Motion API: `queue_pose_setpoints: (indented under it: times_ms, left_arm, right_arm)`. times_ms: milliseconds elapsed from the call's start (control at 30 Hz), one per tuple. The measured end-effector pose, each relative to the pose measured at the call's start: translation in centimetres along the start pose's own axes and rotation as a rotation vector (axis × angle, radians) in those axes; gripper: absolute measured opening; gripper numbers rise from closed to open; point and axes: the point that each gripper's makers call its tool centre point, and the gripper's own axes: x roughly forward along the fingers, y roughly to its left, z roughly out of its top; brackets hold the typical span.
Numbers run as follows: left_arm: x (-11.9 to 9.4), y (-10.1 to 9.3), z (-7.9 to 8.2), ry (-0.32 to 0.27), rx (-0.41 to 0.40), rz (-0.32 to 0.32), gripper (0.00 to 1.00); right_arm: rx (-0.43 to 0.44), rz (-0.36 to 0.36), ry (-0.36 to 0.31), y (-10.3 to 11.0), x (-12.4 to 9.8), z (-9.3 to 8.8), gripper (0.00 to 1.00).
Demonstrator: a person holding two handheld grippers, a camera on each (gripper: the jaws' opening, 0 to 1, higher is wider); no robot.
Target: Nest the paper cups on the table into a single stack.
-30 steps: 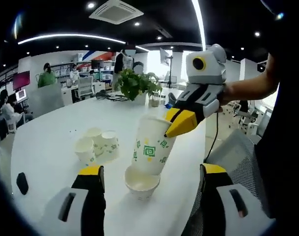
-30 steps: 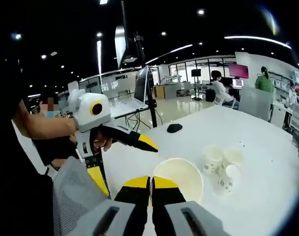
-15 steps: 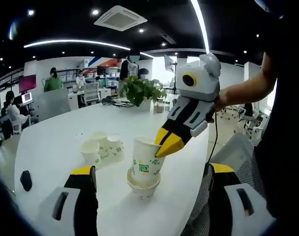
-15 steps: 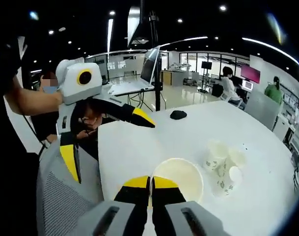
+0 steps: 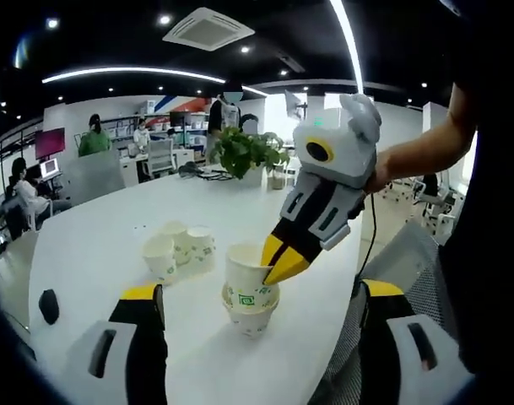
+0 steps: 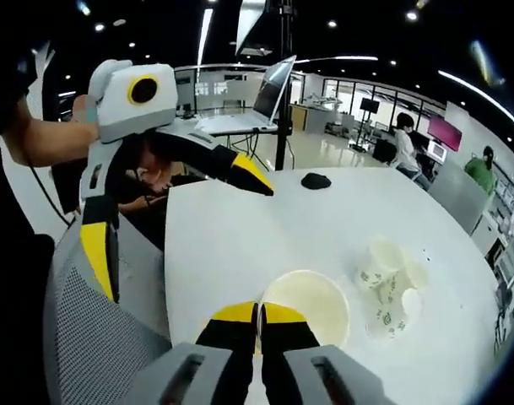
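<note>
My right gripper (image 5: pixel 278 268) has its jaws closed on the rim of the upper paper cup (image 5: pixel 246 270), nested in a lower cup (image 5: pixel 253 317) on the white bench (image 5: pixel 96 245). My left gripper (image 5: pixel 261 337) has its jaws spread wide, holding nothing. Green printed marks on the cups are unreadable. Three loose cups (image 5: pixel 179 250) cluster nearby.

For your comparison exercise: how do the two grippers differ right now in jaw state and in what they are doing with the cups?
The right gripper is shut on the rim of the upper cup, which sits nested in the lower cup. The left gripper is open, its jaws wide either side of that stack, holding nothing. Both have yellow-tipped black jaws.
</note>
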Motion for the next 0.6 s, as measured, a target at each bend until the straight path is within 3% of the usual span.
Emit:
queue_pose_setpoints:
  times_ms: [600]
  left_arm:
    - [-0.3, 0.1, -0.9, 0.015, -0.014, 0.011, 0.95]
  right_arm:
    - [-0.011, 0.035, 0.084, 0.7, 2.6, -1.6, 0.0]
